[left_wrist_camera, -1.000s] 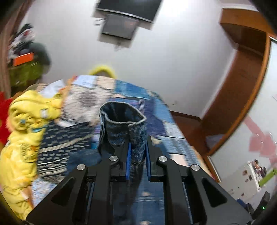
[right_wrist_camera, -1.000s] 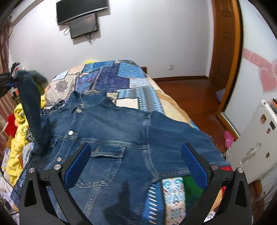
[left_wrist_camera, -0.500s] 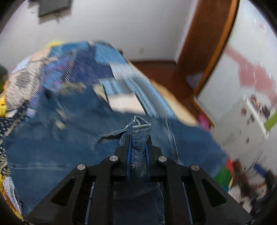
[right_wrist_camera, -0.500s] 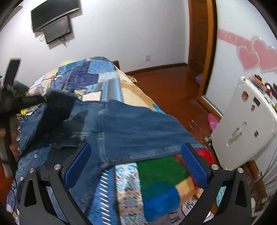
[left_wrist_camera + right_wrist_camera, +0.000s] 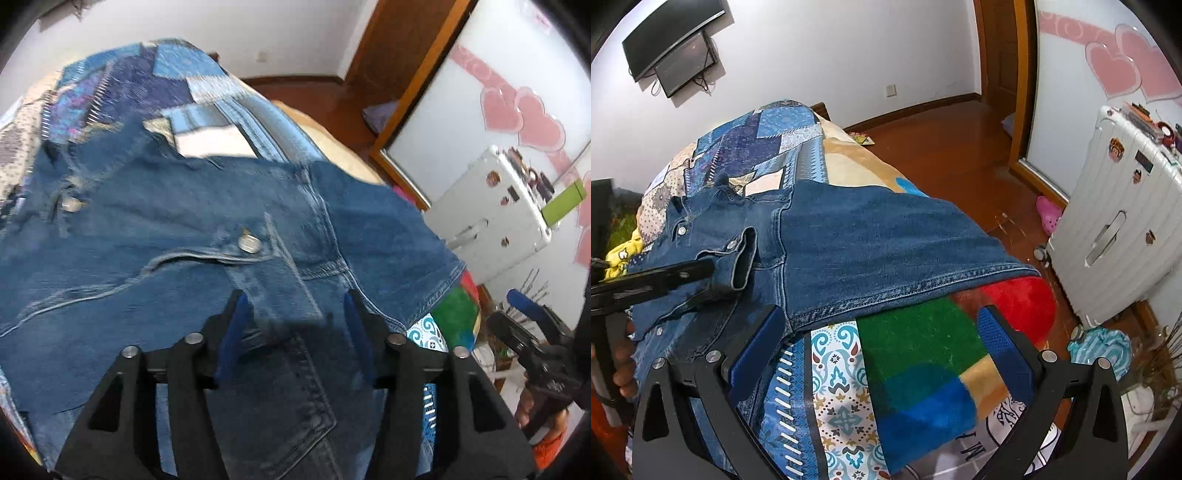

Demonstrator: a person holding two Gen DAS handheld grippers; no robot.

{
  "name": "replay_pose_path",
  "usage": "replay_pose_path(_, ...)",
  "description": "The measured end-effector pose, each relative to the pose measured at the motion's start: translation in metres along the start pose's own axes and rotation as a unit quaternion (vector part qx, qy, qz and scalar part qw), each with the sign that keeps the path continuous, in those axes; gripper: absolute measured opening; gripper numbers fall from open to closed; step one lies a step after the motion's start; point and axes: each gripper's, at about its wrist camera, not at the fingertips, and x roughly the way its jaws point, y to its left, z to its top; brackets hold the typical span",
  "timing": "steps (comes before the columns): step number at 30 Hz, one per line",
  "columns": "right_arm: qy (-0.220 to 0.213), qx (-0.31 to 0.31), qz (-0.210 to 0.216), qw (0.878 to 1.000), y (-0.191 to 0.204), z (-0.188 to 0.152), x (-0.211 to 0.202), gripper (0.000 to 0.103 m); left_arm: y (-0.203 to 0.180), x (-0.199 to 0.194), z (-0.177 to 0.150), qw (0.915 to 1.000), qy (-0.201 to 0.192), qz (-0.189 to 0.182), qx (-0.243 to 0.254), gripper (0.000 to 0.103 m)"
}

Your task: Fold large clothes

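White walls (image 5: 820,55) enclose a reddish wood floor (image 5: 953,155). A dark screen (image 5: 670,55) hangs at upper left; a wooden door frame (image 5: 1019,85) stands upper right. A white suitcase (image 5: 1115,221) stands at right, below pink heart decals (image 5: 1123,62).

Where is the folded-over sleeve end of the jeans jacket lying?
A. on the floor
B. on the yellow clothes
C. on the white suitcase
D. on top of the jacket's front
D: the sleeve cuff lies across the chest of the denim jacket, spread on the bed.
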Motion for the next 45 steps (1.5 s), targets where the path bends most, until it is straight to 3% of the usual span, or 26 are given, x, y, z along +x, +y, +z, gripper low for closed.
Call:
replay_pose_path(2,0.001,0.005,0.007,1.000,-0.004,0.003,0.000,0.103,0.010,-0.019,0.001,0.9997,-0.021,0.011,-0.007,0.066)
replay_pose_path(7,0.005,0.023,0.025,0.999,-0.022,0.016,0.003,0.103,0.053,-0.066,-0.006,0.9916,-0.077,0.102,-0.021,0.084)
replay_pose_path(11,0.025,0.046,0.044,0.998,-0.039,0.023,0.016,0.103,0.086,-0.092,-0.028,0.9815,-0.093,0.163,-0.037,0.088)
replay_pose_path(15,0.064,0.086,0.074,0.991,-0.059,0.022,0.040,0.103,0.116,-0.103,-0.057,0.9725,-0.079,0.213,-0.054,0.088)
replay_pose_path(21,0.119,0.162,0.120,0.972,-0.094,0.018,0.079,0.103,0.152,-0.111,-0.102,0.9687,-0.065,0.196,-0.138,0.088)
replay_pose_path(26,0.110,0.217,0.164,0.956,-0.116,0.022,0.094,0.102,0.166,-0.115,-0.125,0.9608,-0.070,0.183,-0.196,0.088)
replay_pose_path(31,0.105,0.251,0.158,0.949,-0.129,0.023,0.109,0.084,0.169,-0.115,-0.135,0.9565,-0.067,0.178,-0.221,0.088)
replay_pose_path(39,0.082,0.299,0.102,0.945,-0.139,0.027,0.112,0.024,0.164,-0.117,-0.141,0.9565,-0.064,0.186,-0.215,0.088)
replay_pose_path(45,0.055,0.292,0.110,0.949,-0.131,0.046,0.088,0.011,0.164,-0.122,-0.144,0.9566,-0.071,0.189,-0.210,0.088)
